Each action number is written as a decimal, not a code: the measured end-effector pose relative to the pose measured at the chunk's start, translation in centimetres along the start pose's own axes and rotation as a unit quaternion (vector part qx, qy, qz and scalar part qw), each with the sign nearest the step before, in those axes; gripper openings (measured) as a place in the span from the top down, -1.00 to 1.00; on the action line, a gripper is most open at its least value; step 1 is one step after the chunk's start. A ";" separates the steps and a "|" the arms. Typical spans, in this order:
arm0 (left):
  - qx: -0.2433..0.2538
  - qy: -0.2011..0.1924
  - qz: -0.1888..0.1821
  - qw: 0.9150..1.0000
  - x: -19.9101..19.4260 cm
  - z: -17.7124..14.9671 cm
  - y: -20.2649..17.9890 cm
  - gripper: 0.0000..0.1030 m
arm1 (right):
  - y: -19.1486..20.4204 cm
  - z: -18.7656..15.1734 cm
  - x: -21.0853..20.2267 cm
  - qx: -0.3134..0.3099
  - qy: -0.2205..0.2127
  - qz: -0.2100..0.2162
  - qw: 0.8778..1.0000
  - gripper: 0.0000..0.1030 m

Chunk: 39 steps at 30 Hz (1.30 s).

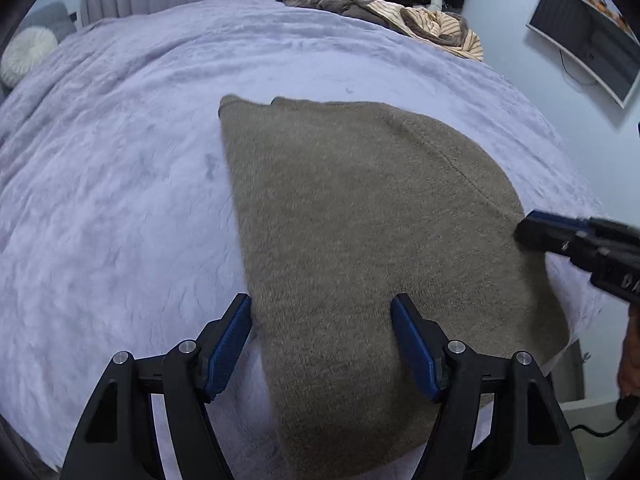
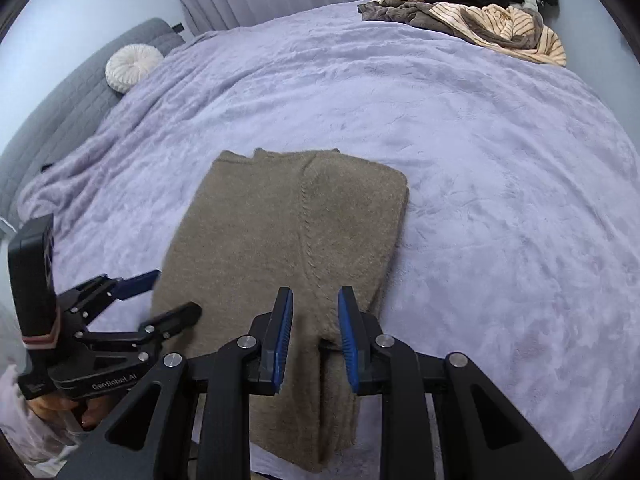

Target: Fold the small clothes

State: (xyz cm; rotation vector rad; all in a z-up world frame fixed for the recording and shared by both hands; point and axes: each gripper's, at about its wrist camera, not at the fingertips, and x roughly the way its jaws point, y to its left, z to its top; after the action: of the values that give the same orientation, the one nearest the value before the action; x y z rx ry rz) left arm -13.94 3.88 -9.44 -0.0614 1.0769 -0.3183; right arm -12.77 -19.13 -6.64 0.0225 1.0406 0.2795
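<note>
On the bed (image 2: 460, 152), open lavender cover extends from 9 to 3 o'clock around the folded brown garment (image 2: 288, 240). The left gripper (image 1: 321, 312) spreads wide, empty, over its near-left edge. The right gripper (image 2: 315, 312) stands partly open, straddling a fabric ridge.

Olive-brown fuzzy knit garment (image 1: 360, 216) (image 2: 288, 232), prob. a sweater, lies flat on the lavender bed (image 1: 120, 200) (image 2: 500, 200). Already folded lengthwise into a long panel w/ straightish sides; a seam runs down its length. Far end squared off, w/ a small notch where two layers meet at the top edge. Near end reaches the bed's front edge & a narrower strip of it drapes over. Surface mostly smooth, no big wrinkles.
</note>
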 end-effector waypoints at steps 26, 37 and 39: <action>-0.047 0.010 -0.008 0.999 -1.0 -4.3 1.3 -0.63 | -4.6 -9.3 0.0 0.172 0.011 0.074 0.982 0.58; -0.029 -0.008 0.013 0.999 -3.6 -3.4 2.6 -0.63 | -3.7 -9.0 0.3 0.165 0.015 0.048 0.985 0.46; -0.037 -0.002 0.015 0.999 -3.2 -3.9 2.9 -0.63 | -3.5 -9.0 0.3 0.162 0.015 0.043 0.986 0.46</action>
State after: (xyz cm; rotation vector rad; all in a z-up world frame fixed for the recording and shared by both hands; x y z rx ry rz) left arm -18.02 7.97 -9.17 -0.1123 1.0854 -0.2513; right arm -19.60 -23.46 -11.98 0.3576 1.1082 0.1862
